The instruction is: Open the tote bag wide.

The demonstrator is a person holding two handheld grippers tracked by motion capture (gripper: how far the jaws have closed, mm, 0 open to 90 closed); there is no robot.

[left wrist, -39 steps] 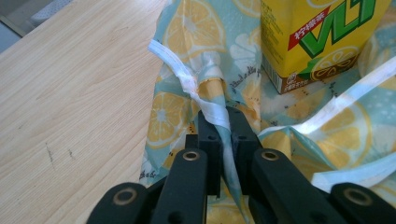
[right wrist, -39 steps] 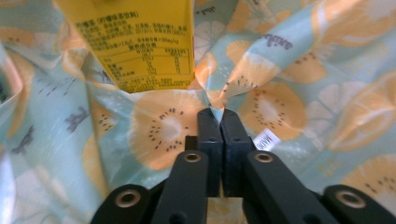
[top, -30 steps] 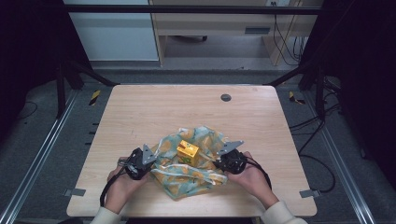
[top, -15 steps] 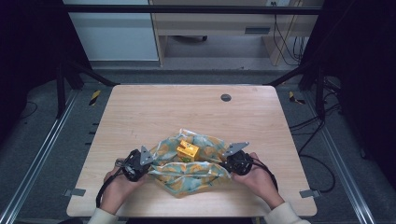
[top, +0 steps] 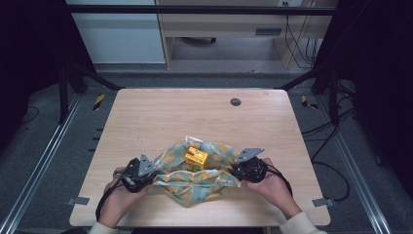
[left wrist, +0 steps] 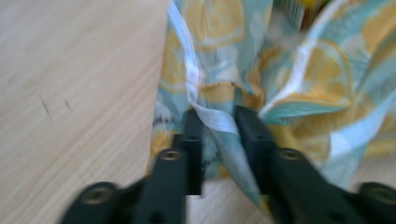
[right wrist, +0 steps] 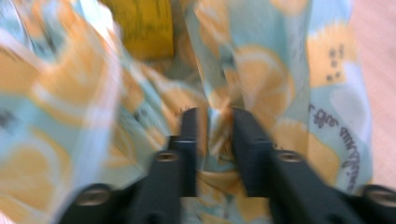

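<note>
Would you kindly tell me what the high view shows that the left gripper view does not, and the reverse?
High view: the whole table, a dark round spot near its far edge, the person's left hand and right hand. Left gripper view: close up, the white hem lying between jaws that have just been opening, and small dark scratches in the wood. Both: the lemon-print cloth and the left gripper.

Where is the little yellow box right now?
In the high view, the yellow box sits in the open top of the lemon-print bag, near the table's front edge, between the left gripper and the right gripper.
</note>
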